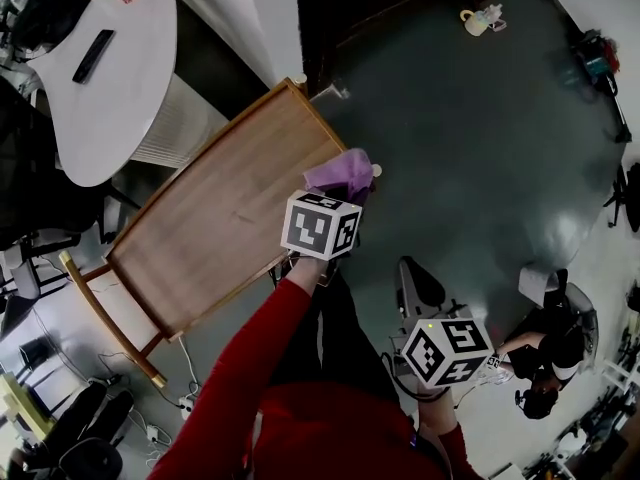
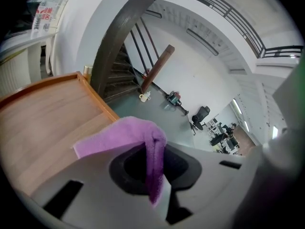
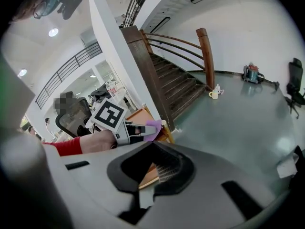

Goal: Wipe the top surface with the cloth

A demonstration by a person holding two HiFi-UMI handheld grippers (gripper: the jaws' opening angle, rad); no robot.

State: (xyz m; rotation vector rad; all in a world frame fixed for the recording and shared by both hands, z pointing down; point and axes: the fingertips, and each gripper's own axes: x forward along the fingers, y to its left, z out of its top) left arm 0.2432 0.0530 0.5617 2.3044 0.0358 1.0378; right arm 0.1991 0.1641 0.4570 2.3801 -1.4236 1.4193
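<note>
The left tool (image 2: 153,141) is clamped tight on a purple fleecy cloth (image 2: 119,135). A fold of it is pinched between the jaws, and the rest spreads flat ahead of them towards the light-brown wooden bench with a raised rim (image 1: 215,218). In the head view the cloth sits at the bench's right corner, just above the rim. Whether it touches the wood there cannot be told. The black-and-white marker cube (image 1: 320,225) of this tool is over the bench's right edge, at the end of an arm in a red sleeve (image 1: 250,358).

The right tool (image 3: 153,144) has its jaws brought together with nothing between them. It is held well off the bench, over the grey-green floor (image 1: 480,138), and its view looks across at the left tool and the cloth. A white rounded table (image 1: 120,78) stands beyond the bench's far left edge, carrying a black oblong object (image 1: 93,55).
</note>
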